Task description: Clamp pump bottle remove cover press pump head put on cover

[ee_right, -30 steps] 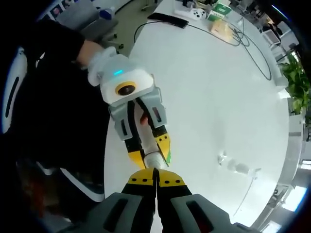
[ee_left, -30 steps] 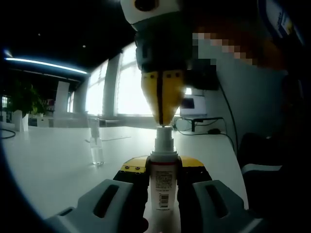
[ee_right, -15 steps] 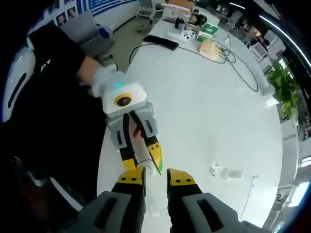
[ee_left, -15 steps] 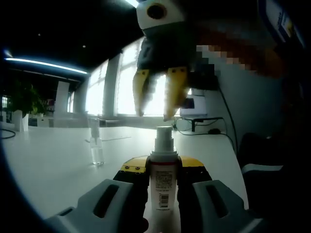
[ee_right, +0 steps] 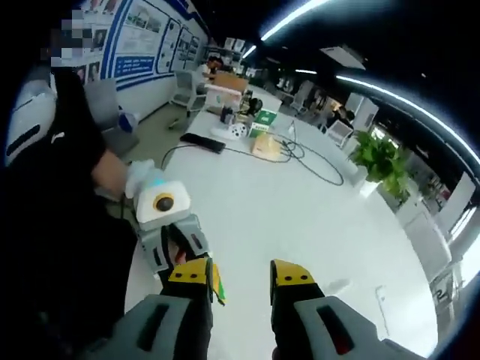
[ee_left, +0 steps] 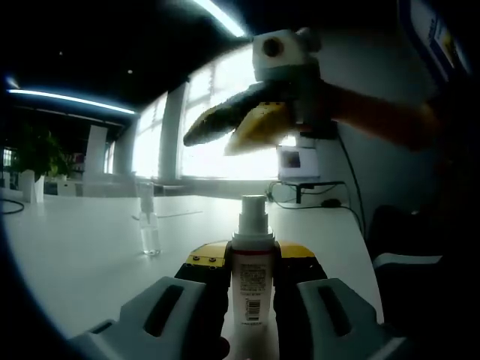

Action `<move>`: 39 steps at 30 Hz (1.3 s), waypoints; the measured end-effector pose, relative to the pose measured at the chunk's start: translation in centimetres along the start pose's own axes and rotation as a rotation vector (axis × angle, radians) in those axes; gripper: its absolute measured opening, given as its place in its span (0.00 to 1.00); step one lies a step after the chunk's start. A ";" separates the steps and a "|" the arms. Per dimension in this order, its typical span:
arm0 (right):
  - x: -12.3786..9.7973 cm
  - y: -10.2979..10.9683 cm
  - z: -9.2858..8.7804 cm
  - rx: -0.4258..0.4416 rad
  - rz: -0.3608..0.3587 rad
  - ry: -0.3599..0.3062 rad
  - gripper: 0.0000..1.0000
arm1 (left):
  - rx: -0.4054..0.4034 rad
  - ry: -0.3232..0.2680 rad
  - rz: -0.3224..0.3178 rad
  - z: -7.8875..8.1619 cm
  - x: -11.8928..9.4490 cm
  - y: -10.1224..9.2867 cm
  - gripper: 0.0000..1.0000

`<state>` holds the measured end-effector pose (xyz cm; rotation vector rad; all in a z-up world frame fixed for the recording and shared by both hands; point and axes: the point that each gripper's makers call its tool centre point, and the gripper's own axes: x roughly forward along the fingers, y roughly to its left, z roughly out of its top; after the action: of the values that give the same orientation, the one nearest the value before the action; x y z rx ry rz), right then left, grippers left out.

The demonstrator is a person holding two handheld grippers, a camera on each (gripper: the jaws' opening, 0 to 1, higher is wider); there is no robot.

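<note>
On the white table (ee_left: 82,255), left gripper view: left gripper (ee_left: 251,281) clenched on the bottle (ee_left: 253,285), upright and near, pump head (ee_left: 253,210) bare. White body, printed label with barcode. The clear cover (ee_left: 149,225) stands far left, apart. Right gripper (ee_left: 236,127) hangs above, jaws parted.

Right gripper view: right gripper (ee_right: 240,277) released, empty; left gripper (ee_right: 172,240) lower left. Judging: cover off; replacing it remains; whether the pressing is done, cannot tell.
</note>
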<state>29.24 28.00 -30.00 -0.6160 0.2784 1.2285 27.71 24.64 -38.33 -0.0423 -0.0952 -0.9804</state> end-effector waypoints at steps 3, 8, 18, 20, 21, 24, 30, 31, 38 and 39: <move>-0.6 -0.6 0.8 0.023 -0.037 -0.059 0.25 | 0.000 0.000 0.000 -0.1 0.0 0.1 0.13; -1.6 -1.3 1.4 0.086 -0.115 -0.165 0.25 | 0.001 0.000 0.000 0.0 0.0 0.1 0.13; -2.5 -1.5 0.7 0.228 -0.273 -0.316 0.25 | 0.002 0.000 0.001 0.0 -0.1 0.1 0.13; -3.0 -2.0 0.5 0.237 -0.296 -0.329 0.25 | 0.002 0.001 0.001 -0.1 -0.1 0.1 0.13; -3.3 -2.0 0.6 0.255 -0.316 -0.353 0.25 | 0.002 0.001 0.001 -0.1 -0.1 0.1 0.13; -4.9 -3.1 0.9 0.321 -0.396 -0.446 0.25 | 0.002 0.001 0.001 -0.1 -0.1 0.1 0.13; -6.5 -3.3 -0.4 0.325 -0.480 -0.466 0.25 | 0.001 0.001 0.001 -0.1 -0.1 0.1 0.13; -6.6 -3.2 -0.5 0.325 -0.495 -0.464 0.25 | 0.001 0.001 0.001 -0.1 -0.1 0.1 0.13; -8.4 -2.5 -2.1 0.334 -0.628 -0.484 0.26 | 0.003 0.001 0.001 -0.1 -0.2 0.2 0.13; -8.6 -2.5 -2.5 0.329 -0.646 -0.481 0.26 | 0.003 0.001 0.001 -0.1 -0.2 0.2 0.13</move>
<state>29.03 19.24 -26.83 -0.0885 -0.1234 0.6504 27.82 24.92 -38.48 -0.0389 -0.0954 -0.9793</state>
